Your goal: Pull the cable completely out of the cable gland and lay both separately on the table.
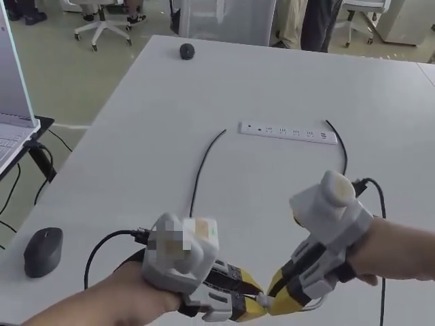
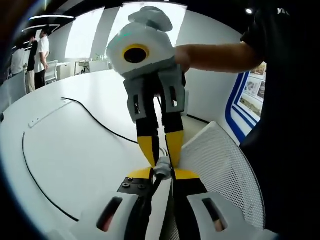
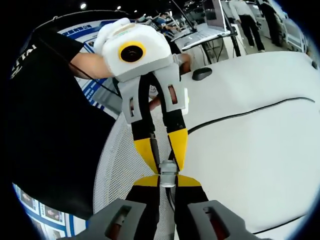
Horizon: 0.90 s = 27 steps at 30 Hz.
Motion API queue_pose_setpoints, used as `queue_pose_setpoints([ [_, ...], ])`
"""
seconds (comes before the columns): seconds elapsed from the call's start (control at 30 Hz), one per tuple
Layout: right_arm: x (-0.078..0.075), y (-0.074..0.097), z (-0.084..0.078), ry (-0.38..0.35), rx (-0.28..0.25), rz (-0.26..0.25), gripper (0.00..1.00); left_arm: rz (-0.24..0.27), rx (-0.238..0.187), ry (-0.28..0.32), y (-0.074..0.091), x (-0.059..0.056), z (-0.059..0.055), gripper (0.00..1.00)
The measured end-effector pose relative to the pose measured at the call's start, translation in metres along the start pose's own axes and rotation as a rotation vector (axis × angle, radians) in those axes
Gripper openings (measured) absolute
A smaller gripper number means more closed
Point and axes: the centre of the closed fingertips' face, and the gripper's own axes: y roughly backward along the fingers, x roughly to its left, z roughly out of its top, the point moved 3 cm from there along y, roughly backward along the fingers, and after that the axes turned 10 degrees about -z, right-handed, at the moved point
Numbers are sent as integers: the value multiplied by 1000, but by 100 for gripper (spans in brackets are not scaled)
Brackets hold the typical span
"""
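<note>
Clamping the cable gland (image 3: 168, 172), left gripper (image 2: 162, 174) and right gripper (image 3: 168, 181) fingers meet; shirt lettering (image 3: 22, 56) illegible.

Place: open office
Furniture: wheeled swivel chairs (image 1: 103, 20) beyond a large white table (image 1: 285, 75)
Equipment: laptop (image 1: 12, 102), computer mouse (image 1: 43, 251), power strip (image 1: 287, 132)
People (image 2: 40, 57): standing at the far end

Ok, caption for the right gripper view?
Left gripper and right gripper pinch a small grey cable gland by the white table.
</note>
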Motion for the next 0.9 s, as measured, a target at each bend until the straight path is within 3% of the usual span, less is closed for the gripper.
queue_pose_setpoints([
  [0.03, -1, -1, 1, 25, -6, -30, 3, -2, 1, 7, 0, 1, -1, 14],
  [0.07, 3, -2, 0, 21, 0, -21, 3, -24, -3, 65, -1, -1, -3, 14],
  [0.13, 2, -3, 0, 71, -1, -76, 3, -15, -8, 69, 0, 2, -3, 14],
  [0.17, 5, -3, 0, 64, -1, -85, 3, -34, -17, 106, 0, 0, -4, 14],
  [0.33, 5, -3, 3, 173, -32, -244, 4, -14, -29, 128, 2, 3, -4, 14],
  [0.37, 11, -4, 0, 160, -24, -222, 4, -34, -27, 146, 1, -1, -4, 14],
  [0.4, 7, -2, 1, 196, -21, -276, 5, -23, -28, 144, 1, 1, -4, 14],
  [0.47, 14, -5, -2, 218, -16, -270, 5, -39, -22, 161, 0, 0, -5, 14],
  [0.53, 9, -5, -3, 240, -16, -319, 5, -18, -16, 157, -2, 1, -6, 15],
  [0.6, 8, -5, -3, 264, -26, -335, 6, -9, -14, 164, -2, 2, -6, 15],
  [0.67, 4, -4, -2, 276, -43, -366, 6, 17, -19, 132, 0, 6, -3, 15],
  [0.73, 3, -2, 0, 274, -52, -369, 7, 15, -17, 123, 2, 6, -2, 15],
  [0.8, -1, 0, 2, 226, -57, -374, 9, 16, -23, 95, 3, 7, -1, 15],
  [0.9, -6, 5, 3, 188, -77, -360, 23, 18, -6, 42, 3, 7, -2, 15],
])
